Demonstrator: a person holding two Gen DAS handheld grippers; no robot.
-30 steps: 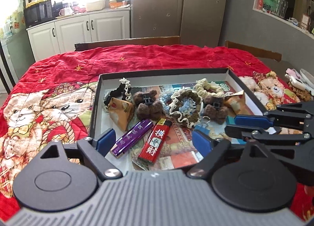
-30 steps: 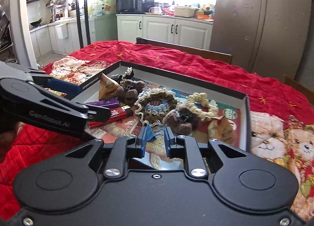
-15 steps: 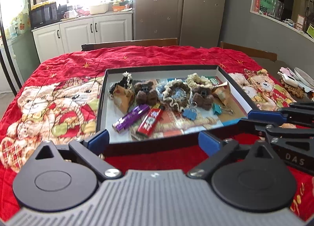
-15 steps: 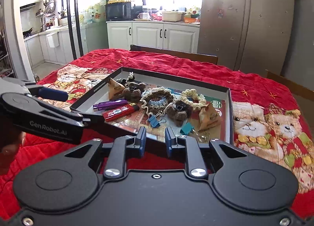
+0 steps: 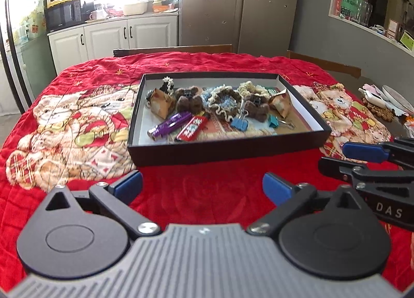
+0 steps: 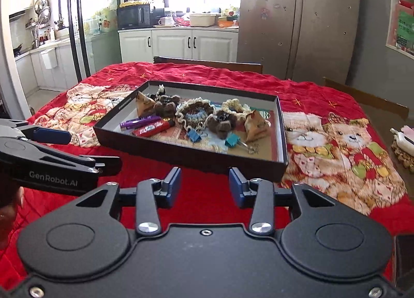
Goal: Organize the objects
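A shallow black box (image 5: pixel 227 152) (image 6: pixel 186 154) sits on the red bear-print cloth. Inside lie a purple lighter (image 5: pixel 169 125) (image 6: pixel 139 123), a red lighter (image 5: pixel 192 128) (image 6: pixel 152 128), brown fuzzy clips (image 5: pixel 190 100), crocheted scrunchies (image 5: pixel 223 102) (image 6: pixel 195 112), folded paper pouches (image 5: pixel 161 102), and blue and teal binder clips (image 5: pixel 239 122) (image 6: pixel 233 140). My left gripper (image 5: pixel 201 188) hangs wide open over bare cloth in front of the box, empty. My right gripper (image 6: pixel 204 185) is also short of the box, its jaws opening with nothing between them.
The table edge and wooden chair backs (image 5: pixel 173 50) lie beyond the box. Small items and a plate (image 5: pixel 383 101) rest at the table's right side. Kitchen cabinets (image 6: pixel 178 44) and a fridge (image 6: pixel 297 21) stand behind.
Both grippers have pulled back from over the box to the cloth in front of it. The right jaws went from nearly shut to parted; the left widened slightly.
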